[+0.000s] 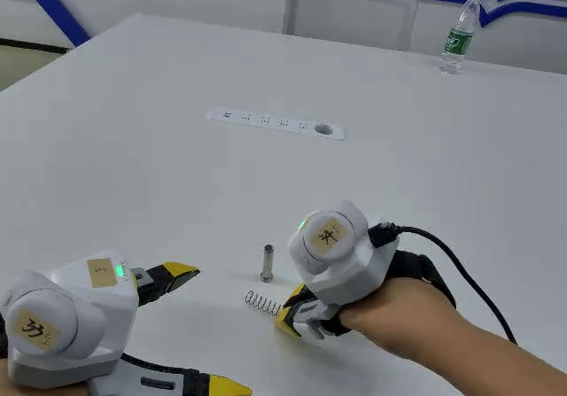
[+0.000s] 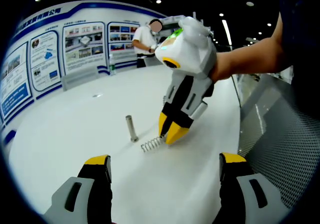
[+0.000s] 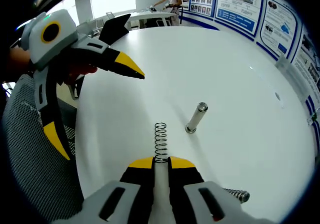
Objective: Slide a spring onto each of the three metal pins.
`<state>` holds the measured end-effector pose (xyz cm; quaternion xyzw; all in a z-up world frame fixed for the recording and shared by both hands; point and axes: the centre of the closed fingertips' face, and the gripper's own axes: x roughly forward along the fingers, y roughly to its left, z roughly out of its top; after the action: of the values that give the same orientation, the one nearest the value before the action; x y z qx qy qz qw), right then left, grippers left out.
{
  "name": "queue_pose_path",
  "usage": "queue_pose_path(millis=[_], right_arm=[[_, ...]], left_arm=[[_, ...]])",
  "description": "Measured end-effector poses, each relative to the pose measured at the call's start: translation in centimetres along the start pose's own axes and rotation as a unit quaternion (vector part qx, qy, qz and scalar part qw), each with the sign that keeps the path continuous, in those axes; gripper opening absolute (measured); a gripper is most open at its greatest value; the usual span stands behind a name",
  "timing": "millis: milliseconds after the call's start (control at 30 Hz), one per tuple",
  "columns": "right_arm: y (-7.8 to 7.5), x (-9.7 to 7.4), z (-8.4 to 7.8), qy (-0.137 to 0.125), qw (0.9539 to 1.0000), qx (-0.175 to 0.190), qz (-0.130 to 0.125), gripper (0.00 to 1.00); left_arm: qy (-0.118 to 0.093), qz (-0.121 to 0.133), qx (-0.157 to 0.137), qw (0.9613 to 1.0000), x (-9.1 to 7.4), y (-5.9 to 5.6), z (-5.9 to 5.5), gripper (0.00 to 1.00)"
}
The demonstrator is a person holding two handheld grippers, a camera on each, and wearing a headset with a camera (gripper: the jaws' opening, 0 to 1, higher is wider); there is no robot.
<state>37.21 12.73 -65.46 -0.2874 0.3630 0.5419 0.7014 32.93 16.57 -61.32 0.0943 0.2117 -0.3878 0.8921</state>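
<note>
One metal pin (image 1: 267,262) stands upright on the white table (image 1: 177,148). Just in front of it my right gripper (image 1: 291,316) is shut on one end of a small steel spring (image 1: 261,303), which lies low over the table and points past the pin's side. In the right gripper view the spring (image 3: 160,141) sticks out from the shut right gripper (image 3: 161,160), with the pin (image 3: 195,118) up and to the right. A second coil (image 3: 235,195) lies by that gripper's base. My left gripper (image 1: 204,329) stands open and holds nothing; from it I see the pin (image 2: 131,129) and spring (image 2: 152,144).
A white power strip (image 1: 275,122) is set in the table's middle. A water bottle (image 1: 461,33) stands at the far right edge, beside a chair back (image 1: 350,15). A person (image 2: 145,38) stands far behind the table. Wide bare tabletop surrounds the pin.
</note>
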Motion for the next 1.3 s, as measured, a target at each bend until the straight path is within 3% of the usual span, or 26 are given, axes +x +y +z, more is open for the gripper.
queue_pose_path(millis=[367,567,1000,1300], right_arm=[[2.0,-2.8,0.2,0.024,0.9976,-0.055,0.035,0.11],[2.7,-4.0,0.3,0.03,0.9951,-0.082,0.046,0.11],[4.3,-4.7,0.3,0.047,0.9876,-0.13,0.075,0.11],[5.1,-4.9,0.0,0.06,0.9832,-0.146,0.092,0.11]], left_arm=[[-0.002,-0.011,0.033,0.9994,0.4,-0.2,0.6,0.82],[0.0,-0.017,0.056,0.9983,0.6,-0.4,0.8,0.7],[-0.008,-0.061,0.121,0.9908,1.0,-2.3,1.4,0.26],[-0.003,-0.078,0.153,0.9851,1.1,-3.1,1.1,0.13]])
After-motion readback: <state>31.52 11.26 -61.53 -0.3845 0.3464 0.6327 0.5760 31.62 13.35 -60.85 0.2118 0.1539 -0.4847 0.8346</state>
